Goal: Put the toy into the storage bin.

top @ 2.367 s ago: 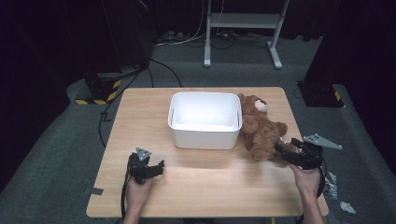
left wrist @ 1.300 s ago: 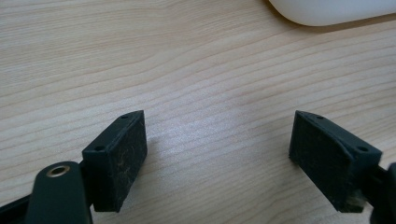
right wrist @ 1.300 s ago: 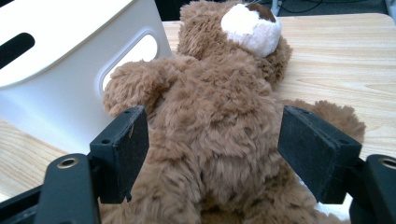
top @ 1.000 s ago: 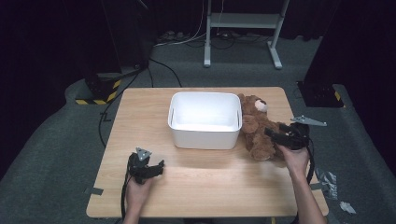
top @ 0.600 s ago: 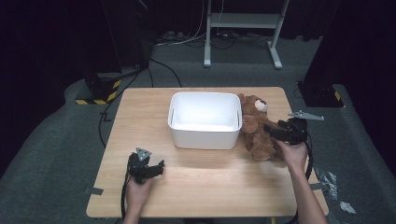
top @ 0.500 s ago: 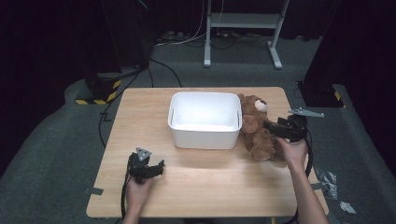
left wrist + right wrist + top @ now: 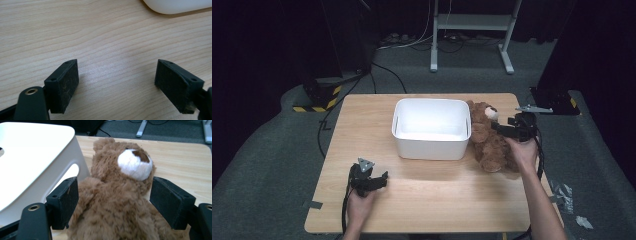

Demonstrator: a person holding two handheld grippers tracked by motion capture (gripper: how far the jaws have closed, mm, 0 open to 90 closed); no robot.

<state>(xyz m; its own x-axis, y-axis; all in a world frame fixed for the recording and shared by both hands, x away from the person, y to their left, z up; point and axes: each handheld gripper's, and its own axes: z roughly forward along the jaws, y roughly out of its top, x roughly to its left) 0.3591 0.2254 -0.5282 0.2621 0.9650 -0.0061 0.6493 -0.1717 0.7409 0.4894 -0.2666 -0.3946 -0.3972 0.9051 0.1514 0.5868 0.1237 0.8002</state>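
2 pads of the right tongs [image 7: 113, 202] are straddling the bear's [image 7: 117, 202] chest, open, a detail the high view is blurring. Bear is lying beside the bin [image 7: 431, 128] on the table [image 7: 362, 125]. Left tongs [image 7: 117, 80] are gaping over bare wood.

No text, label, brand or number can be read on anything here. The yellow-and-black hazard stripes [image 7: 316, 106] on the floor left of the table are the only marking, and any small print there seems too blurred to tell.
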